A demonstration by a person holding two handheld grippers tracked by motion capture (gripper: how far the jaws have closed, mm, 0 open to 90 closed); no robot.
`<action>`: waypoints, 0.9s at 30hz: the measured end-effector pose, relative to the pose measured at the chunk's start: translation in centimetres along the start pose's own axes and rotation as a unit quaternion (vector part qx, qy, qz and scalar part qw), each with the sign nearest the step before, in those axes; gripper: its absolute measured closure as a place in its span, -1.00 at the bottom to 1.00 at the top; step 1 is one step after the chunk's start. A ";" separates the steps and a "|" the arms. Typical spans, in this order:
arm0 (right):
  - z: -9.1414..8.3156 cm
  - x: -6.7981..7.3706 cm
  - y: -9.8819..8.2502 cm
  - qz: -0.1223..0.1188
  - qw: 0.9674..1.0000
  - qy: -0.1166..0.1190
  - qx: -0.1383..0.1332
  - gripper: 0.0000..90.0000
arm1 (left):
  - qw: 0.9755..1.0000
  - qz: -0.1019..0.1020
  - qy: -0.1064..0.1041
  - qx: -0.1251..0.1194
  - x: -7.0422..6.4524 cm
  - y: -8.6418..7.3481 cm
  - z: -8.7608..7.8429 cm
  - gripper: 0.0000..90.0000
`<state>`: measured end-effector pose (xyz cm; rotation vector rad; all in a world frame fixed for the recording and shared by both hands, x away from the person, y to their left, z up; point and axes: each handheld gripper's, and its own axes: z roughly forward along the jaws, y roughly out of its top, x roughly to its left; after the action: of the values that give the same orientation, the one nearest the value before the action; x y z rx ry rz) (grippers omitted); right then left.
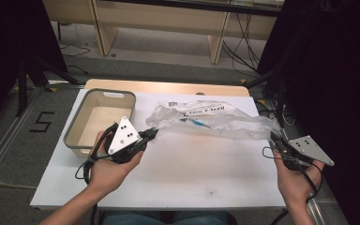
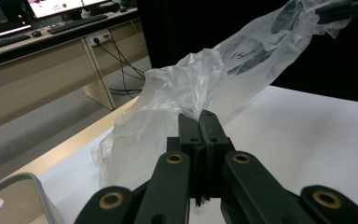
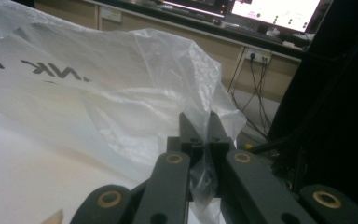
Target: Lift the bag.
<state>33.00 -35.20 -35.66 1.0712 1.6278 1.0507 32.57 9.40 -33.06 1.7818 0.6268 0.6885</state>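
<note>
- Bench [image 1: 178, 178]: white top; a grey bin [image 1: 75, 136] stands empty at its left (nothing packed yet).
- Clear plastic bag [image 1: 215, 119]: stretched between both hands, lifted above the bench.
- Left tongs [image 1: 153, 134] and right tongs [image 1: 274, 138]: each clenched on a bag end.

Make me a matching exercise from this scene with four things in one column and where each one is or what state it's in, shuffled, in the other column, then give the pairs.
Things:
1. plastic bag
2. grey bin
3. left gripper
4. right gripper

Places or states:
A. shut on the bag's end near the bin
B. stretched between both grippers
C. shut on the bag's end at the table's right edge
D. stands empty at the table's left

Pairs: 1-B, 2-D, 3-A, 4-C
</note>
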 end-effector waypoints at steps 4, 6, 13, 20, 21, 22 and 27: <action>0.0 0.0 0.5 0.000 1.000 -0.004 -0.010 1.00 | 1.000 0.000 0.001 -0.007 0.2 0.4 -0.2 0.99; 0.0 0.0 0.8 0.002 1.000 -0.005 -0.016 1.00 | 1.000 -0.002 0.003 -0.011 0.2 0.6 -0.3 0.99; 0.3 0.2 1.8 0.002 0.999 -0.006 -0.033 1.00 | 1.000 -0.009 0.008 -0.018 0.8 1.0 -0.3 0.99; 0.7 0.5 2.4 0.001 0.999 -0.001 -0.039 1.00 | 1.000 -0.008 0.014 -0.020 1.1 1.0 -0.1 0.99; 0.7 0.5 2.4 0.001 0.999 -0.001 -0.039 1.00 | 1.000 -0.008 0.014 -0.022 1.1 1.0 -0.1 0.99; 0.8 0.6 2.4 0.002 0.999 0.000 -0.039 1.00 | 1.000 -0.008 0.015 -0.024 1.1 1.0 -0.1 0.99; 0.6 0.5 2.4 0.003 0.999 -0.001 -0.042 1.00 | 0.999 -0.006 0.012 -0.035 1.0 1.5 -0.4 0.99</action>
<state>33.96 -34.01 -33.60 1.0217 1.5653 1.1129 33.12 9.90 -31.41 1.7063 0.6226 0.7169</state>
